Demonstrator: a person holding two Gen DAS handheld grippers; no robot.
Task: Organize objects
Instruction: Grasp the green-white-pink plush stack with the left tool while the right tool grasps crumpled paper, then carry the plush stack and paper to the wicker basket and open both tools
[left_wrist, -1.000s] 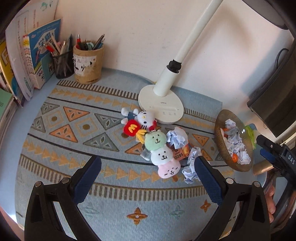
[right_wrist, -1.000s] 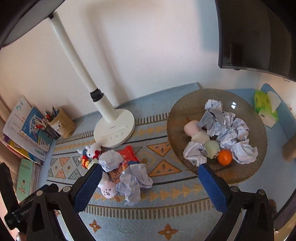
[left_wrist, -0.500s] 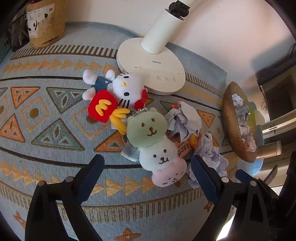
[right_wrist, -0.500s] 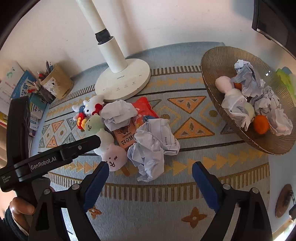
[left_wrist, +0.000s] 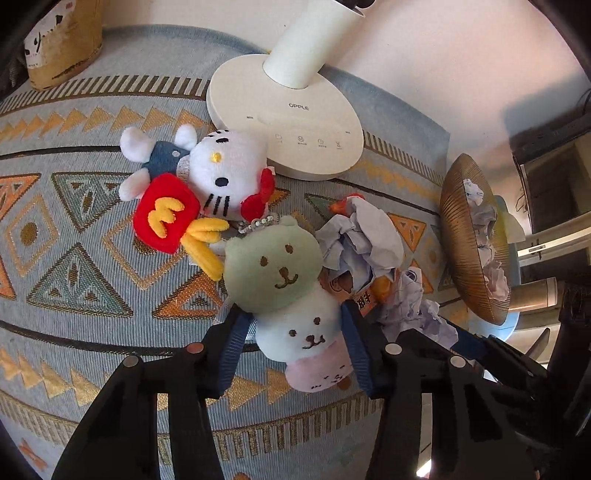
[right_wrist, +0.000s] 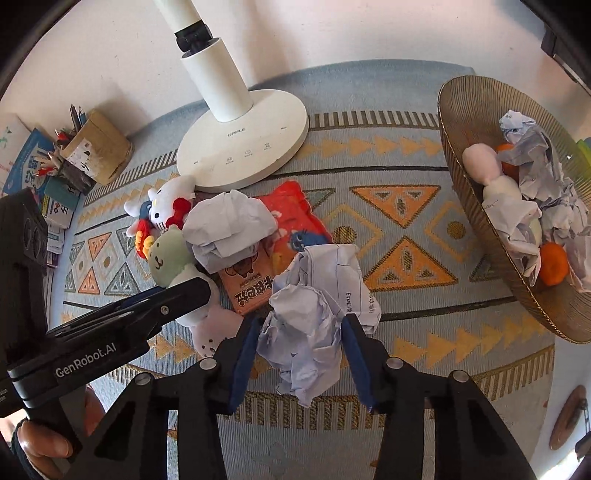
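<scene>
My left gripper (left_wrist: 291, 339) is closed around a stacked plush of green, white and pink heads (left_wrist: 295, 317), its blue pads pressing the white middle part. A Hello Kitty plush (left_wrist: 207, 177) lies just beyond on the patterned mat. My right gripper (right_wrist: 299, 347) is closed around a crumpled paper ball (right_wrist: 306, 325), with the pads against its sides. A second paper ball (right_wrist: 229, 229) rests on snack packets (right_wrist: 291, 218). The left gripper (right_wrist: 110, 332) also shows in the right wrist view, on the plush.
A white lamp base (right_wrist: 243, 144) stands behind the pile. A brown ribbed bowl (right_wrist: 469, 110) on the right holds crumpled paper, oranges and plush. A cardboard pen holder (right_wrist: 99, 147) and books (right_wrist: 26, 162) sit at the far left.
Both grippers moved down and forward and narrowed from wide open: the left onto the stacked plush, the right onto the crumpled paper ball.
</scene>
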